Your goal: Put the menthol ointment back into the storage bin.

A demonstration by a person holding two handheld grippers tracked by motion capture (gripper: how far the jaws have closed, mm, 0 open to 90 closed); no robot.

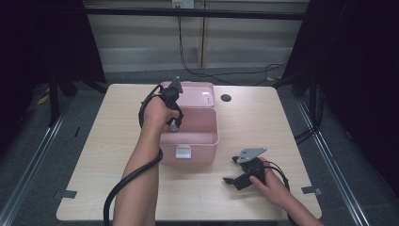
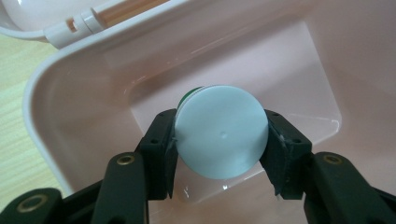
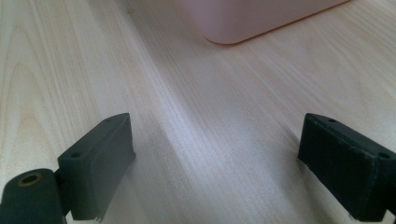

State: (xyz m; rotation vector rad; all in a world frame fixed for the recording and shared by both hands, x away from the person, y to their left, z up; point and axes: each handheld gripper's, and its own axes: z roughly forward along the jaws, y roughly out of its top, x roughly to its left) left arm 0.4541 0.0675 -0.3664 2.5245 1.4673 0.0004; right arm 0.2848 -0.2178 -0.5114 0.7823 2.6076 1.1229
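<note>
An open pink box (image 1: 207,141) stands in the middle of the wooden table, its lid (image 1: 197,94) folded back behind it. My left gripper (image 1: 175,123) points down into the box's left side. In the left gripper view my left gripper (image 2: 222,126) is shut on a round container (image 2: 222,140) with a pale flat end facing the camera and a green edge behind it, held above the box floor near a rounded corner (image 2: 70,107). My right gripper (image 1: 229,170) rests on the table to the right front of the box, open. Between its jaws (image 3: 215,140) is bare wood.
A dark round hole (image 1: 226,98) sits in the tabletop right of the lid. A thick black cable (image 1: 124,181) trails from the left gripper along the forearm. A corner of the pink box (image 3: 252,18) lies ahead of the right gripper. Dark curtains flank the table.
</note>
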